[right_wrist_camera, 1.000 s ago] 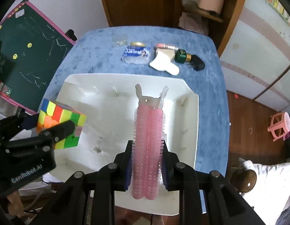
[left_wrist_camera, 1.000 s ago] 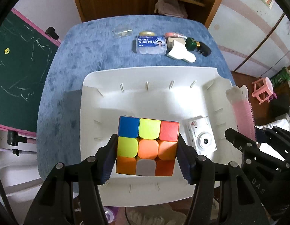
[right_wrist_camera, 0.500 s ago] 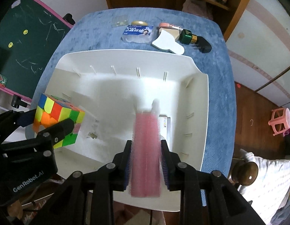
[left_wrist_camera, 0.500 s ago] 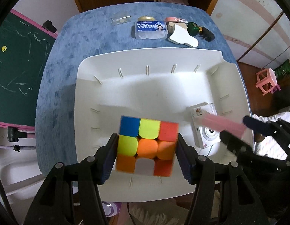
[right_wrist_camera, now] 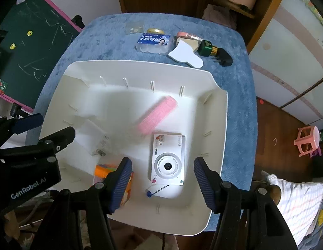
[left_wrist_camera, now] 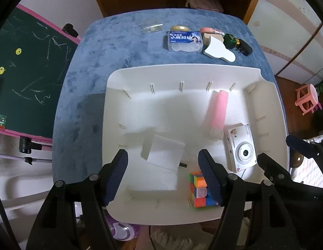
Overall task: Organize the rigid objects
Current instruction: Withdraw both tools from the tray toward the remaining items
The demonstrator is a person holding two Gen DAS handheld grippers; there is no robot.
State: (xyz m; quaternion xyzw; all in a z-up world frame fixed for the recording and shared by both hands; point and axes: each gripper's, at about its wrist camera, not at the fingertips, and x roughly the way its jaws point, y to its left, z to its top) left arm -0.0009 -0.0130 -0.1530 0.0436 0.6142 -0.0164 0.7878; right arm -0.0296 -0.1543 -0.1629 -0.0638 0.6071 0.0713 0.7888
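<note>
A white tray (left_wrist_camera: 182, 67) (right_wrist_camera: 140, 63) lies on the blue table. In it are a colourful puzzle cube (left_wrist_camera: 200, 189) (right_wrist_camera: 104, 169), a pink hair roller (left_wrist_camera: 218, 110) (right_wrist_camera: 157, 114) that looks blurred, and a white compact camera (left_wrist_camera: 240, 148) (right_wrist_camera: 166, 160). My left gripper (left_wrist_camera: 162, 158) hangs over the tray with its jaws opening and nothing pressed between the pads. The cube lies below, half hidden by the right finger. My right gripper (right_wrist_camera: 162, 166) is also opening, above the camera and not touching it.
A white block (left_wrist_camera: 163, 155) lies in the tray under the left gripper. Behind the tray stand a blue-labelled box (left_wrist_camera: 185, 40), a white scoop-shaped piece (left_wrist_camera: 218, 51), a green and black bottle (left_wrist_camera: 237, 43) and small lids. A chalkboard (left_wrist_camera: 25, 73) leans at the left.
Both grippers have let go. The cube dropped from the left jaws into the tray's near right part. The pink roller fell from the right jaws and now lies beyond the camera.
</note>
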